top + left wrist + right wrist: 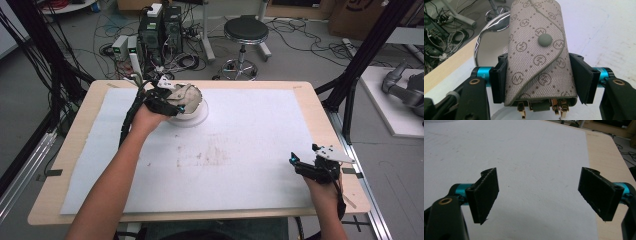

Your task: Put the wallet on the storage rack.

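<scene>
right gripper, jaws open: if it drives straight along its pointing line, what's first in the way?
Likely nothing: the right gripper looks across bare white sheet, so the way looks free until the sheet itself, though depth is unclear.

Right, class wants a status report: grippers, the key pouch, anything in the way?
Left gripper shut on grey patterned fabric key pouch, over shiny round metal bowl. Right gripper open, empty, above white sheet. Nothing in the way.

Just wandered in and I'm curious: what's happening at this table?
A person works with a handheld gripper in each hand. The left gripper clamps a grey patterned fabric key pouch with a snap button, holding it over a shiny round metal dish at the far side of the white sheet. The right gripper rests open and empty near the table's right edge.
</scene>
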A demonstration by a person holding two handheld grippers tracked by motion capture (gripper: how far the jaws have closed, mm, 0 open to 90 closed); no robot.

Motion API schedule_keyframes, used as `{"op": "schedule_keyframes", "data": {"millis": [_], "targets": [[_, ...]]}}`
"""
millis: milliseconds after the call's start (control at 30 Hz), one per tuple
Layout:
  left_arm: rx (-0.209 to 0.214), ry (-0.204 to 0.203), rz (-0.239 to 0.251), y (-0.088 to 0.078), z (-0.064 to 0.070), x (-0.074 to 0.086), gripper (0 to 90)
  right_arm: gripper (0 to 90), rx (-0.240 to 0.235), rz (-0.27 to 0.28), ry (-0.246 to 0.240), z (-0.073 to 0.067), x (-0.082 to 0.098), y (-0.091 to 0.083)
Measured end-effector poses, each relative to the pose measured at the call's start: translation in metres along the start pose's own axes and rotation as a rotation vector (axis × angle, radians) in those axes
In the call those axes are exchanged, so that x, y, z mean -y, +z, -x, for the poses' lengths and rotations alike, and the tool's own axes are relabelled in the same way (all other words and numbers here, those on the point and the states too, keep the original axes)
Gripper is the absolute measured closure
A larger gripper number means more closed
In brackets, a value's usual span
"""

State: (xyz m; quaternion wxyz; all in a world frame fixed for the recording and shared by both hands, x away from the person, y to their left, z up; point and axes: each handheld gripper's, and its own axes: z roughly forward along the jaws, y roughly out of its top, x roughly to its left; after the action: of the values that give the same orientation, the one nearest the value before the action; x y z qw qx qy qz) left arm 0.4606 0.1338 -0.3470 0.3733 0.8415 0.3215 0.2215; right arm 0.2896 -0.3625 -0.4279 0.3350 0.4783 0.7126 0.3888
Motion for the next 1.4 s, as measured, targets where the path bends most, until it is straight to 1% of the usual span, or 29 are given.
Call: {"op": "schedule_keyframes", "data": {"millis": [200, 267, 300, 433, 533, 633, 700, 933, 1033, 1067, 1100, 1200, 1300, 1400], "targets": [[-0.01, 0.013, -0.038, 0.007, 0.0, 0.0, 37.8, 17.1, 0.002, 0.002, 0.002, 0.001, 0.001, -0.001], [-0.011, 0.017, -0.038, 0.008, 0.0, 0.0, 37.8, 17.1, 0.001, 0.001, 0.003, 0.001, 0.001, -0.002], [-0.007, 0.011, -0.04, 0.01, 0.0, -0.001, 37.8, 17.1, 0.001, 0.002, 0.005, 0.001, 0.001, -0.002], [-0.01, 0.02, -0.057, 0.014, 0.001, -0.005, 37.8, 17.1, 0.001, 0.003, 0.006, 0.001, 0.001, -0.002], [-0.014, 0.021, -0.056, 0.016, 0.002, -0.006, 37.8, 17.1, 0.001, 0.006, 0.003, 0.001, 0.001, -0.002], [-0.018, 0.026, -0.079, 0.021, 0.002, -0.005, 37.7, 17.1, 0.001, 0.005, 0.006, 0.002, 0.001, -0.002], [-0.019, 0.027, -0.082, 0.021, 0.002, -0.004, 37.7, 17.1, 0.001, 0.005, 0.008, 0.002, 0.001, -0.003], [-0.03, 0.018, -0.095, 0.026, -0.001, -0.003, 37.6, 17.1, 0.002, 0.003, 0.007, 0.002, 0.002, -0.003], [-0.041, 0.003, -0.099, 0.028, -0.004, -0.001, 37.5, 17.1, 0.003, 0.004, 0.008, 0.001, 0.001, -0.003], [-0.041, 0.003, -0.099, 0.028, -0.004, -0.001, 37.4, 17.1, 0.004, 0.004, 0.007, 0.001, 0.001, -0.003], [-0.04, -0.009, -0.1, 0.029, -0.005, 0.0, 37.3, 17.1, 0.003, 0.003, 0.009, 0.001, 0.001, -0.003], [-0.039, -0.016, -0.102, 0.03, -0.006, 0.001, 37.3, 17.1, 0.004, 0.003, 0.009, 0.001, 0.001, -0.003], [-0.038, -0.019, -0.098, 0.031, -0.007, 0.0, 37.3, 17.1, 0.006, 0.003, 0.007, 0.001, 0.001, -0.004], [-0.036, -0.017, -0.106, 0.033, -0.006, -0.002, 37.2, 17.1, 0.008, 0.003, 0.012, 0.001, 0.001, -0.005]]}}
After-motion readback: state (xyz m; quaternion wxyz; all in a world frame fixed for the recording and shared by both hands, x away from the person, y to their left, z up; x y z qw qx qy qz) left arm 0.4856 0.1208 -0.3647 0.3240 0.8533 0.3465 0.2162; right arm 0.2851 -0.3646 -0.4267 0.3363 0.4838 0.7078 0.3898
